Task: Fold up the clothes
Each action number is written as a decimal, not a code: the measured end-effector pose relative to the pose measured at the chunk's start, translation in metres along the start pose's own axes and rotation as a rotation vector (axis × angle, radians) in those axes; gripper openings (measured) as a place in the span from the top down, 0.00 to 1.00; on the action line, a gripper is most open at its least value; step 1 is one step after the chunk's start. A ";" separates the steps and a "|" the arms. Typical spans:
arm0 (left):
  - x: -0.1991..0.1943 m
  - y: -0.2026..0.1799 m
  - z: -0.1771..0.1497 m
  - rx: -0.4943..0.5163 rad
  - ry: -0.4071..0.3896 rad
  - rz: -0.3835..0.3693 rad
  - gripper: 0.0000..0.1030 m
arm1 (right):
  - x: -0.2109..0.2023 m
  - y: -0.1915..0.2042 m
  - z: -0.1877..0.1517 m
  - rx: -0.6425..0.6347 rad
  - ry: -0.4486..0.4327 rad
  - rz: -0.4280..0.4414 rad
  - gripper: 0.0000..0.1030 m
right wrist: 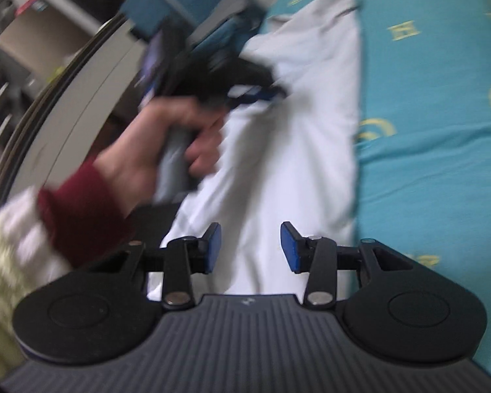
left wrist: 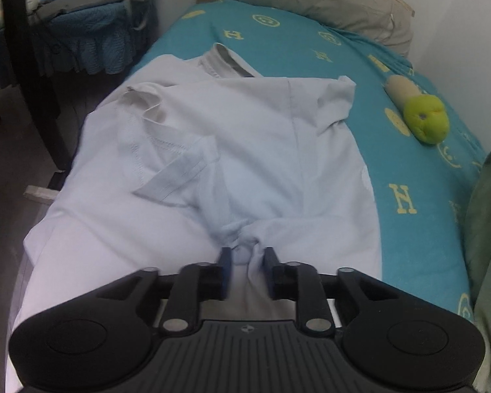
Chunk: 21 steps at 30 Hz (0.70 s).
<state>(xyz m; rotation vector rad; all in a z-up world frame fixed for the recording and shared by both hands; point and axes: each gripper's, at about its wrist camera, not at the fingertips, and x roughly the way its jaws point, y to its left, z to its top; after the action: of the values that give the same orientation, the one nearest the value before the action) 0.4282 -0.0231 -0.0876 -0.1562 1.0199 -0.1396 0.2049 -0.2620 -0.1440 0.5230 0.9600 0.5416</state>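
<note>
bed: teal sheet with yellow marks, a grey pillow at the far end, a green plush toy beside the shirt.
shirt: white t-shirt lies spread on the sheet, collar away from me, both sleeves turned inward over the body.
step: i judge a fold of the body is in hand, sleeves lying in already.
next move: calls for lifting the pinched cloth toward the collar, both claws level.
left claw: my left gripper, jaws narrow, pinches a bunched tuck of shirt.
right claw: my right gripper, jaws wide, holds nothing, hovers over the shirt.
</note>
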 end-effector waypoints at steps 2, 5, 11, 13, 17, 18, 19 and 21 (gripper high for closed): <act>-0.015 0.008 -0.018 -0.010 0.024 -0.027 0.63 | -0.004 -0.003 0.001 0.003 -0.025 -0.036 0.58; -0.052 0.018 -0.055 -0.026 0.069 -0.070 0.60 | -0.012 -0.001 0.008 -0.020 -0.060 -0.083 0.58; -0.121 0.023 -0.144 -0.066 0.196 -0.162 0.52 | -0.022 0.000 0.021 -0.068 -0.158 -0.160 0.57; -0.127 0.017 -0.166 -0.054 0.243 -0.177 0.51 | -0.028 0.002 0.022 -0.079 -0.194 -0.191 0.57; -0.130 0.013 -0.188 -0.023 0.276 -0.195 0.46 | -0.037 -0.003 0.021 -0.067 -0.241 -0.222 0.57; -0.130 0.012 -0.193 -0.015 0.284 -0.199 0.47 | -0.039 -0.005 0.020 -0.060 -0.248 -0.228 0.57; -0.131 0.011 -0.199 -0.007 0.293 -0.203 0.50 | -0.041 -0.007 0.020 -0.050 -0.254 -0.238 0.57; -0.132 0.008 -0.209 0.009 0.309 -0.212 0.79 | -0.043 -0.012 0.020 -0.031 -0.262 -0.253 0.57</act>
<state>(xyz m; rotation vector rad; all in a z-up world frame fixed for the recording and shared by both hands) 0.1813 -0.0035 -0.0866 -0.2401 1.3093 -0.3700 0.2040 -0.3017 -0.1156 0.4251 0.7522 0.2523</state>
